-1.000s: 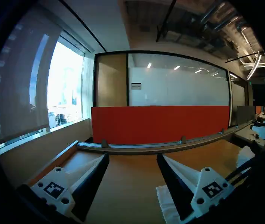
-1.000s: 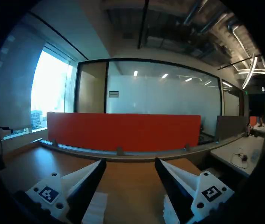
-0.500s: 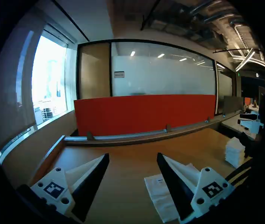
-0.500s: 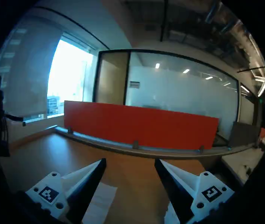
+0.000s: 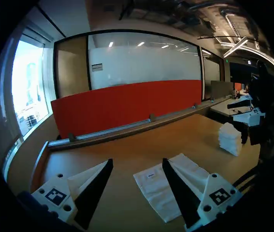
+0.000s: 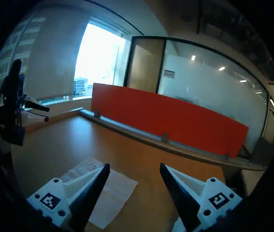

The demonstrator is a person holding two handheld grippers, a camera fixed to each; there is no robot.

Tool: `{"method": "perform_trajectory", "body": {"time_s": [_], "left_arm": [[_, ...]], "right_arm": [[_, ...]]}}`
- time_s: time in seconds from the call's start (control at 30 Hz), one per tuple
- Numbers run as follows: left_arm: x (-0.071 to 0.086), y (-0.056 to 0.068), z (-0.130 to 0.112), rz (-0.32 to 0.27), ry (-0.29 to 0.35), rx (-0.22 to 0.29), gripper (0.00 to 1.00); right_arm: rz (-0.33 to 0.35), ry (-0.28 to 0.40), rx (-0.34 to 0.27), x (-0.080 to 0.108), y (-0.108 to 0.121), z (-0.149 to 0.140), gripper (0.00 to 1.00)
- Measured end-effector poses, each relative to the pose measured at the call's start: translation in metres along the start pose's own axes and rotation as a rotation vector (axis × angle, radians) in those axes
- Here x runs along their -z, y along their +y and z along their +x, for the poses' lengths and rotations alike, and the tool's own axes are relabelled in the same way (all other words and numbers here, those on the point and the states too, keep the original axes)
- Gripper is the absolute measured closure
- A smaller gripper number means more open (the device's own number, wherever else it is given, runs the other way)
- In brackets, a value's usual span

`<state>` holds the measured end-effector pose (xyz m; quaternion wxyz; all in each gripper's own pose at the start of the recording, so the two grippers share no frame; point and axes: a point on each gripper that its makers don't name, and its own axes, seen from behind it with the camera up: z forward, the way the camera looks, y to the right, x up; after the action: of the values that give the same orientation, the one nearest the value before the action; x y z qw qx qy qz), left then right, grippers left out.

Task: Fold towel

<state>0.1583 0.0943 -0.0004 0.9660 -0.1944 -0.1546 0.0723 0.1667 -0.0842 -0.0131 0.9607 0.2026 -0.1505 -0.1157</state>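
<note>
I have both sets of jaws spread wide with nothing between them. The left gripper point(image 5: 137, 160) hangs over the wooden desk point(image 5: 137, 143), its right finger hiding part of the flat white towel point(image 5: 154, 185), and the right gripper point(image 6: 134, 165) sits above the same cloth, its left finger covering the near corner. In the left gripper view a stack of folded towels point(image 5: 229, 138) stands well apart at the desk's far right. A red divider panel point(image 5: 125, 104) runs along the back edge, with a bright window point(image 6: 98, 58) off to the left.
</note>
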Motion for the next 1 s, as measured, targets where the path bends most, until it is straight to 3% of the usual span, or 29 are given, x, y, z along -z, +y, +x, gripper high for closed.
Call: {"method": "perform_trajectory", "body": {"time_s": [0.37,0.7,1.0], "left_arm": [[-0.012,0.021,-0.054,-0.055,-0.084,0.006,0.06],[-0.022,0.043,-0.12,-0.098,-0.189,0.015,0.06],[-0.03,0.056,-0.164,-0.118,-0.252,0.018,0.06]], "right_arm": [[0.045,-0.079,0.001,-0.009,-0.017,-0.046,0.0],[0.075,-0.174,0.024,-0.021,-0.032,-0.108,0.0],[0.11,-0.239,0.033,-0.03,-0.05,-0.154,0.0]]}}
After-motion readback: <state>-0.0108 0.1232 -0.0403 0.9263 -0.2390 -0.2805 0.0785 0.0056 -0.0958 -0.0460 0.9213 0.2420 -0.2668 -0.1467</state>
